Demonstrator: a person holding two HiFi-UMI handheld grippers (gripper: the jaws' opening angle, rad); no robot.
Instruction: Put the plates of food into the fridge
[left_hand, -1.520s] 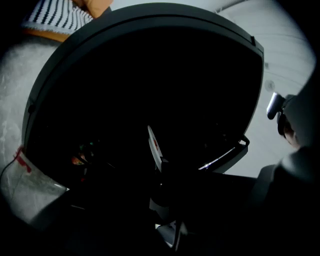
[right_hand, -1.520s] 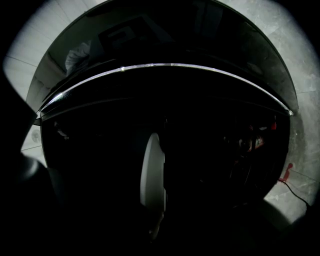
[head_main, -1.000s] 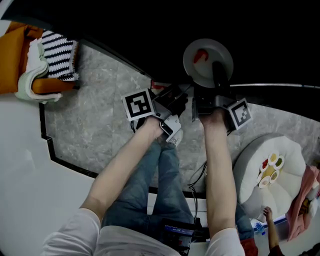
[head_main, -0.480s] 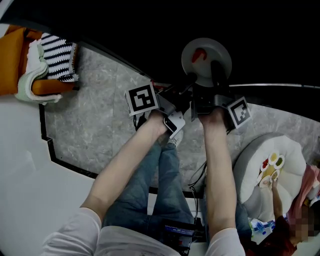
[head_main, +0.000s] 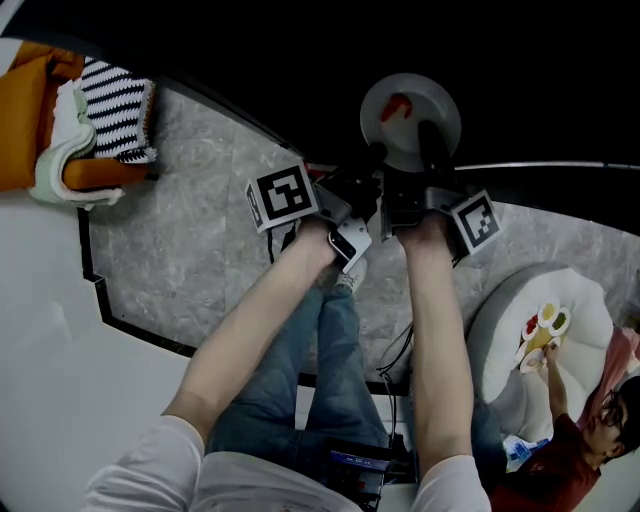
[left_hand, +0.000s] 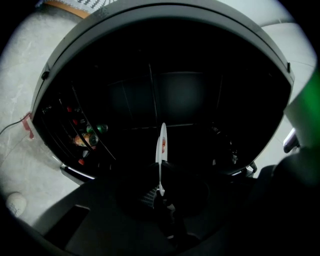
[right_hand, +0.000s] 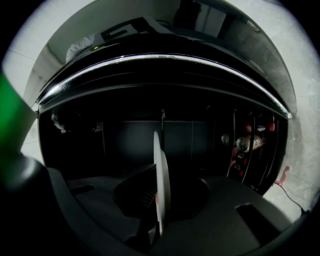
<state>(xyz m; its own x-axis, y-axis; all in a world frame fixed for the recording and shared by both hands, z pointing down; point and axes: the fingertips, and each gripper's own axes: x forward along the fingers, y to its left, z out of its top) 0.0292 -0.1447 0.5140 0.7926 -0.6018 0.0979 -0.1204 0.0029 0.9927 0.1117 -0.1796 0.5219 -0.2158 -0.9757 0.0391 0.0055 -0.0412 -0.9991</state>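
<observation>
Left gripper, held level, has just closed on the plate.

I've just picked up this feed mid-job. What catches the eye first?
A grey plate carrying red food hangs at the top centre of the head view, against the black fridge opening. Both grippers have its near rim: the right gripper is clamped on it, and the left gripper has just been closing its jaws on it. A striped cloth lies at the upper left.
</observation>
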